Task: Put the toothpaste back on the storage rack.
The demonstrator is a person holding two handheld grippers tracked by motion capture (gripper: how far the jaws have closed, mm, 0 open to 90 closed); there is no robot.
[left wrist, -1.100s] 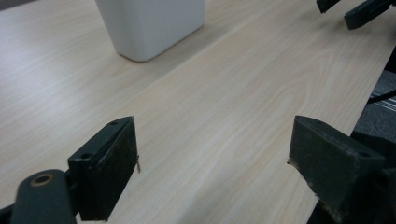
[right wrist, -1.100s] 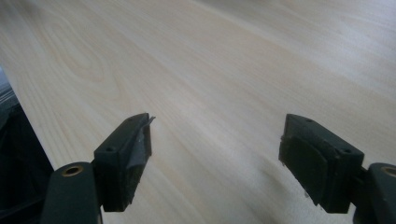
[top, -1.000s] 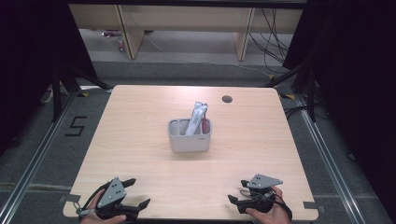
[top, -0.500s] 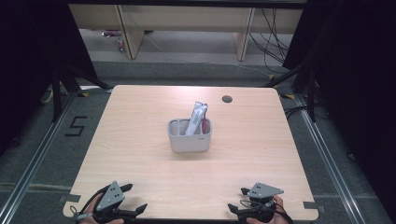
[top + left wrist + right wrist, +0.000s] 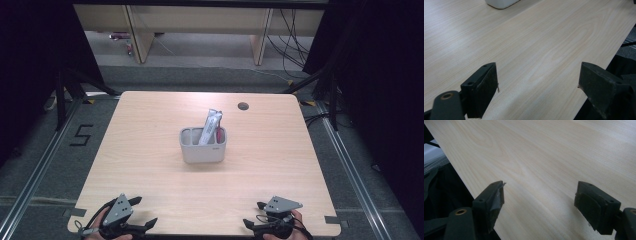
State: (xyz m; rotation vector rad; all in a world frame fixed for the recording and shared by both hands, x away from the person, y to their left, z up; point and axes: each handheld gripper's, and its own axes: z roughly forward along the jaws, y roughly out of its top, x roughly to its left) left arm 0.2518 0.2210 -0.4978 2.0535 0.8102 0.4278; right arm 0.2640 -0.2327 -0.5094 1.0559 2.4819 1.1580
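Now, from the high view: a grey holder [image 5: 203,146] sits mid-table [image 5: 280,165], a white packet [image 5: 210,127] leaning upright in it beside something red. The left gripper [image 5: 145,225] and right gripper [image 5: 252,225] both wait at the near edge, well apart from the holder. Over to the left gripper view: jaws spread wide, nothing between them, bare wood below, the holder's base [image 5: 501,3] far ahead. Right gripper view: jaws wide too, empty, over the table edge.

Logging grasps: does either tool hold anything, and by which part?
Nothing is held. The left tool and right tool are open over the bare light wooden table.
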